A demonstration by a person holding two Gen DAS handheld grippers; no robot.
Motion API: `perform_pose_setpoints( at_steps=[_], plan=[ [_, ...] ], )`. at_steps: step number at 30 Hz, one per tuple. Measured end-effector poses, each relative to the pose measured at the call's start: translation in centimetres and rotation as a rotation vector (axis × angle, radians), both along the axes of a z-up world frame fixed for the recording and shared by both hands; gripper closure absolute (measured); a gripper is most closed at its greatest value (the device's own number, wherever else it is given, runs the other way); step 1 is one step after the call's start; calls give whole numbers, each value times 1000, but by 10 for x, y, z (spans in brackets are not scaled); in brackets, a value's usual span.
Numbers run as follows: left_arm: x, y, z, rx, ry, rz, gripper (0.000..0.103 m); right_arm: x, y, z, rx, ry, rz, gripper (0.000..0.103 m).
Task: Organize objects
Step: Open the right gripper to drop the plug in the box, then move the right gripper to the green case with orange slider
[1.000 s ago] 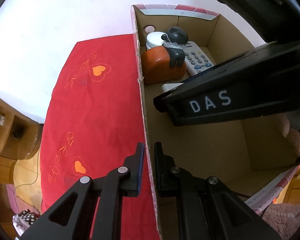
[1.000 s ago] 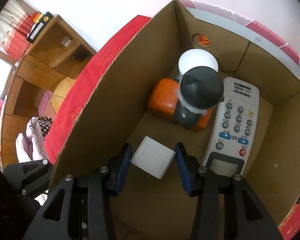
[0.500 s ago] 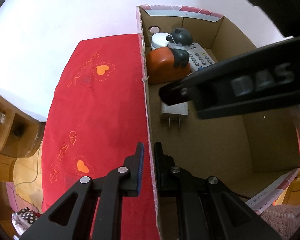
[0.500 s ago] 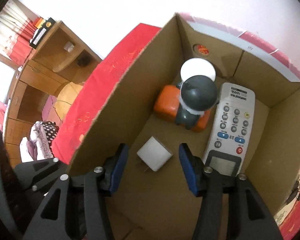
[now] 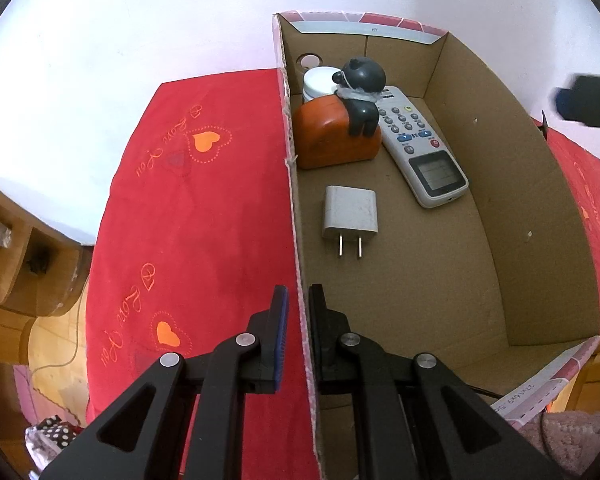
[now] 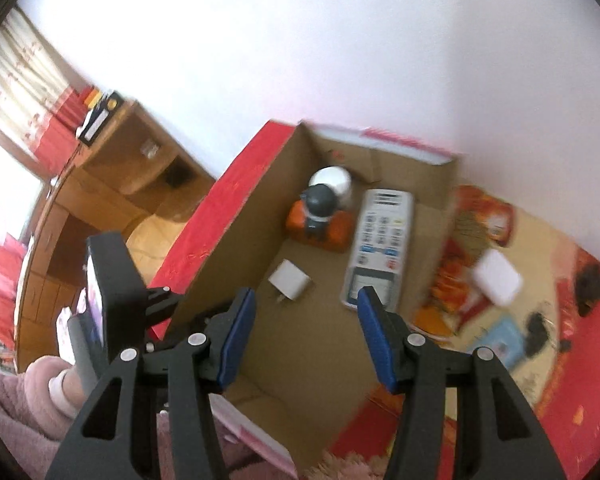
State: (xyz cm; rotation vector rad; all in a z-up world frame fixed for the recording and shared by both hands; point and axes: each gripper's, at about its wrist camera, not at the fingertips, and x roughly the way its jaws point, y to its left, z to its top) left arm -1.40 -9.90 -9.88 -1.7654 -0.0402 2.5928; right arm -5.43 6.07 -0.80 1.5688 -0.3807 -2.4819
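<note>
The left claw (image 5: 298, 336) is pinched on the left wall of the cardboard box (image 5: 512, 184), one finger outside over the red cloth (image 5: 204, 208) and one inside. The right claw (image 6: 306, 340) hangs above the box with its blue-padded fingers spread wide and nothing between them. The white charger (image 6: 290, 279) lies flat on the box floor beyond and below that claw, well apart from its fingertips, and a little ahead of the left claw near the left wall. It is a small rounded white block with two metal prongs pointing toward the left wrist camera. Behind it, against the same wall, stands an orange block (image 5: 332, 136) with a dark grey figurine (image 5: 362, 92) seated on it, and a white round container (image 5: 320, 82) sits in the far corner. A white remote (image 5: 418, 146) with a grey screen lies diagonally beside them, its screen end just right of the charger. Outside the box to the right, on the table, blurred papers (image 6: 476, 236) and a white pad (image 6: 496, 276) show.
</note>
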Motion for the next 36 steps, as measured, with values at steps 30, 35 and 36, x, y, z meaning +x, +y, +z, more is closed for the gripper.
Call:
perform_pose_setpoints(
  at_steps=[30,35,36],
  plan=[
    [-9,-2,-4,-20,-7,-10,92,81,33,-117,146,-262,-217,50],
    [-9,-3,-4,-20,-7,-11,92,81,33,-123,141,-275,-221,50],
    [-9,-3,-4,-20,-8,-11,92,81,33,-124,141,-278,-218,50]
  ],
)
